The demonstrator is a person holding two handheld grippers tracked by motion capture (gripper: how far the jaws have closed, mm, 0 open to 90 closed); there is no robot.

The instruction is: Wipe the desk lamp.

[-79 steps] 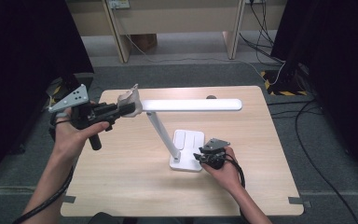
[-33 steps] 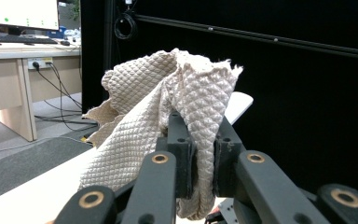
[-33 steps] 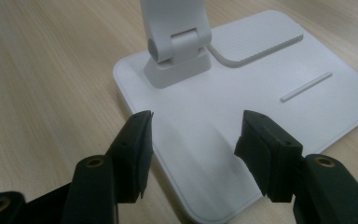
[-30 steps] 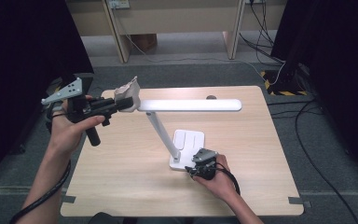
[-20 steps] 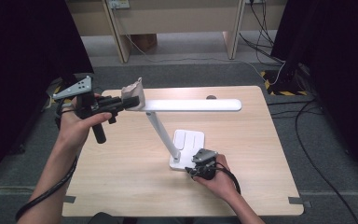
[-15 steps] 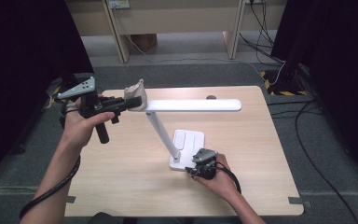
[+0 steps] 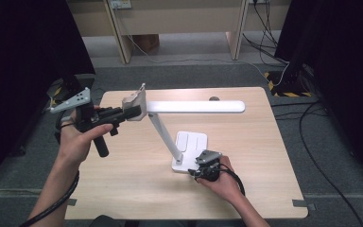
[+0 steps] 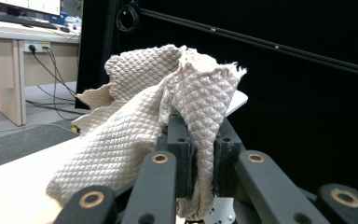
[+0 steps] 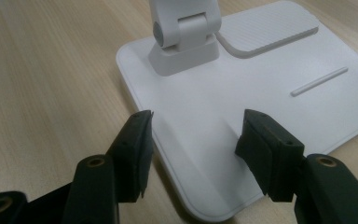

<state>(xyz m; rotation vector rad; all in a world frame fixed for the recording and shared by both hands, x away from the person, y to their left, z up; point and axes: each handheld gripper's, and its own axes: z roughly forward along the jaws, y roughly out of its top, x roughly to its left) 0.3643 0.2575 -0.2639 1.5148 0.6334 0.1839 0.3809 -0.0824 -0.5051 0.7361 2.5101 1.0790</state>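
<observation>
Two grippers, left gripper [image 7: 123, 113] now pressing clamped cloth [image 7: 134, 101] against lamp [image 7: 189, 106], right gripper [image 9: 193, 140] fingers wide.

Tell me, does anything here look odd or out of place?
Nothing looks broken or spilled. The white desk lamp stands upright on the wooden table. The left tool pinches a cream quilted cloth up by the lamp's head; the right tool rests open at the lamp's base.

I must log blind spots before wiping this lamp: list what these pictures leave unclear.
- High view: whether the cloth touches the lamp; too small to tell.
- Left gripper view: most of the lamp, hidden behind the cloth.
- Right gripper view: whether the open right gripper presses on the base; the angle leaves it unclear.
</observation>
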